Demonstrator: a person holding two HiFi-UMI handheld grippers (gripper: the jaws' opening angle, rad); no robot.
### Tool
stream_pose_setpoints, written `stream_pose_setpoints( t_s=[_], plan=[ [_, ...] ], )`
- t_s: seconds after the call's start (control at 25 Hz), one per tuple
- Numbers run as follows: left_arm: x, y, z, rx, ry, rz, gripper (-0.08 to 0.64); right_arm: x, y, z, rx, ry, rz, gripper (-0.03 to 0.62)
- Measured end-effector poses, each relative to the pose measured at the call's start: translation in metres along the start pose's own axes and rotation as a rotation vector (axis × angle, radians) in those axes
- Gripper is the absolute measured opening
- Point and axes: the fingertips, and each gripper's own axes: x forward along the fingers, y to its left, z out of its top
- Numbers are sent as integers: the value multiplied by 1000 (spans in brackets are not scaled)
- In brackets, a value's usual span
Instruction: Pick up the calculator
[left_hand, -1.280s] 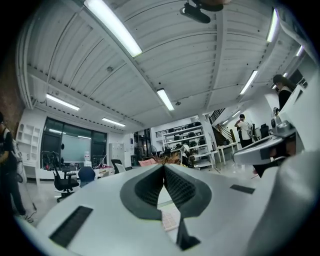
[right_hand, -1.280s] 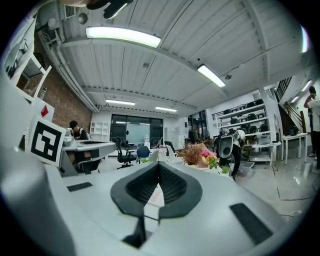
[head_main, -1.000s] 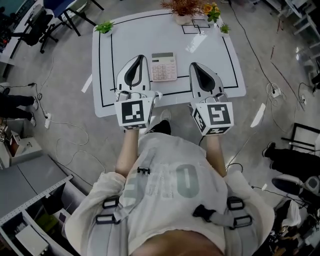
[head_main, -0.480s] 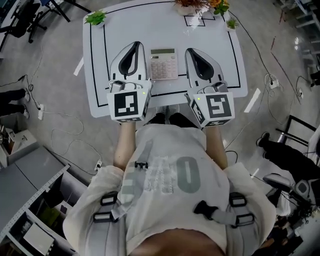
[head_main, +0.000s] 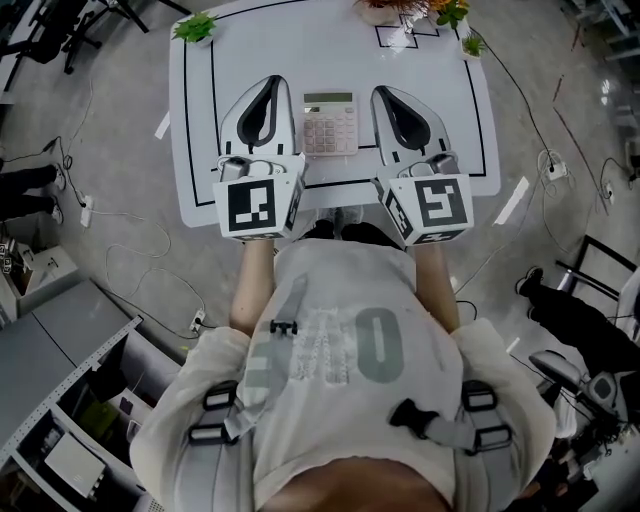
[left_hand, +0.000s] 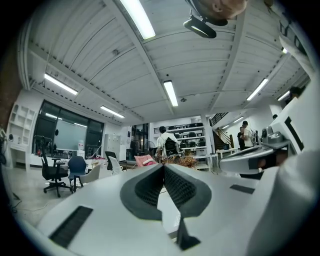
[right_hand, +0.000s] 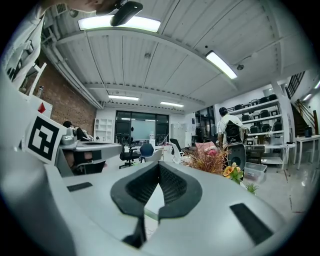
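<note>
Lying flat on the white worktop (head_main: 250, 50), the calculator (head_main: 330, 124) sits between the two grippers, with the left gripper (head_main: 271, 86) at its 9 o'clock and the right gripper (head_main: 381, 94) at its 3 o'clock. Both pairs of jaws are closed together, gripping nothing.

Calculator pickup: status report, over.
Left gripper shut, empty; right gripper shut, empty. Pale rectangular desk calculator flat on white table between them, not gripped. Nothing blocking it.
</note>
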Motion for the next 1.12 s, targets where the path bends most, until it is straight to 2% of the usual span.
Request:
stream_pose_setpoints(
  t_s=[0.28, 0.32, 0.4, 0.48, 0.56, 0.8, 1.12],
  plan=[
    [2, -4, 6, -9, -24, 5, 23, -3, -8, -2, -2, 0, -2, 5],
    [2, -5, 9, -21, -33, -9, 43, -3, -9, -1, 0, -1, -1, 5],
    [6, -9, 14, -53, -61, -53, 238, -3, -10, -1, 2, -2, 0, 5],
    [10, -9, 16, -75, -77, -76, 322, -2, -11, -1, 4, -3, -1, 5],
    [13, -9, 13, -94, -70, -88, 369, -2, -11, -1, 4, -5, 0, 5],
    [20, -5, 2, -149, -17, -108, 374, 1, -13, 1, -1, -4, 3, 5],
    [38, 3, -18, -165, 54, -146, 374, 8, -14, -8, 19, 20, 13, 5]
  ],
)
